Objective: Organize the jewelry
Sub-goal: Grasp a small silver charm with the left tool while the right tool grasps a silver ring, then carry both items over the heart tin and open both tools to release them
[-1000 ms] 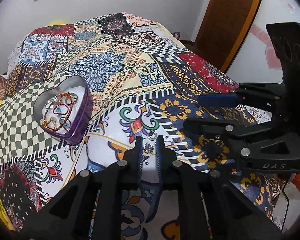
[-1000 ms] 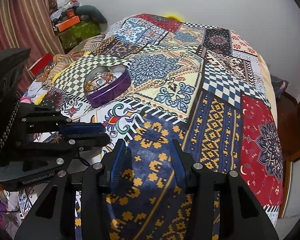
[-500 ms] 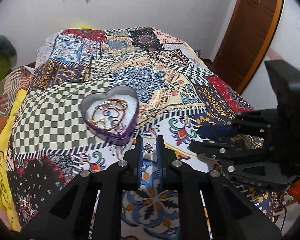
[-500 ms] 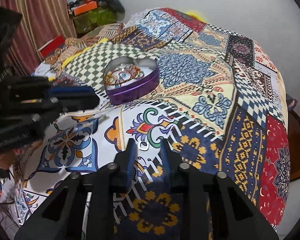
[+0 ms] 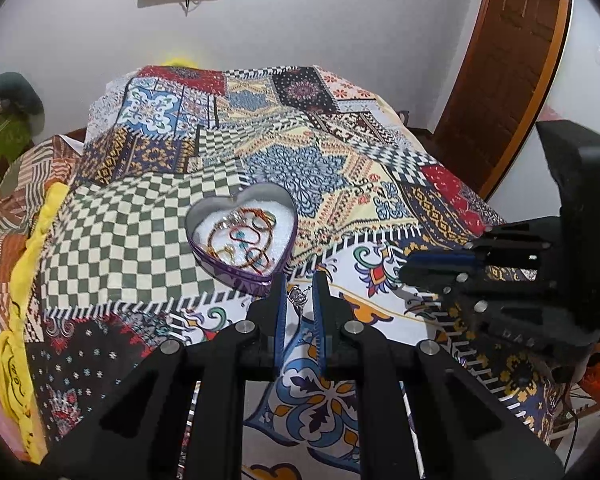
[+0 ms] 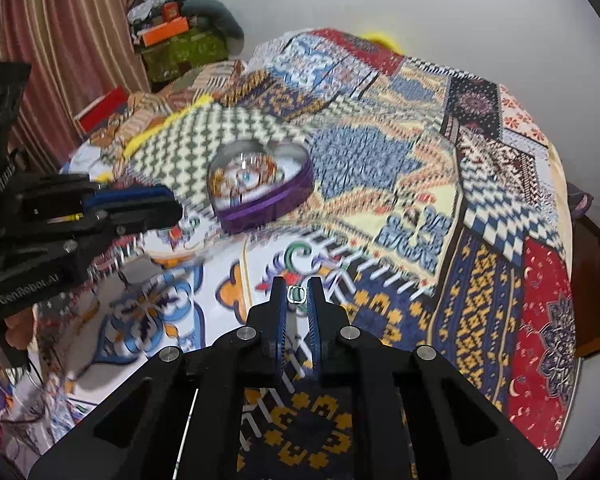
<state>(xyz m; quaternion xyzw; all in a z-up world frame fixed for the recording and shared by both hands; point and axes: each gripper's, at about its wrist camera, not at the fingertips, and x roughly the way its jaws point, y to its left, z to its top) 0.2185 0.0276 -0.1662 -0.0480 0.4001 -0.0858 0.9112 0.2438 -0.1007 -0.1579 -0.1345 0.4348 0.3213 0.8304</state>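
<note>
A purple heart-shaped tin (image 5: 242, 240) holding several bangles and rings sits on the patterned bedspread; it also shows in the right wrist view (image 6: 260, 188). My left gripper (image 5: 299, 294) is shut on a silver pendant (image 5: 298, 297) with a thin chain, lifted just in front of the tin's point. My right gripper (image 6: 296, 294) is shut on a small silver ring (image 6: 296, 294), held above the bedspread to the right of the tin. Each gripper shows in the other's view, the right one (image 5: 440, 266) and the left one (image 6: 140, 204).
The bedspread (image 5: 320, 168) covers the whole bed. A yellow cloth (image 5: 24, 264) lies along its left edge. A wooden door (image 5: 512, 68) stands at the right. Boxes and clutter (image 6: 180, 36) are stacked by the striped curtain at the far left.
My left gripper rose and swung toward the tin with the pendant. My right gripper moved left, closed on the ring on the bedspread and lifted it.
</note>
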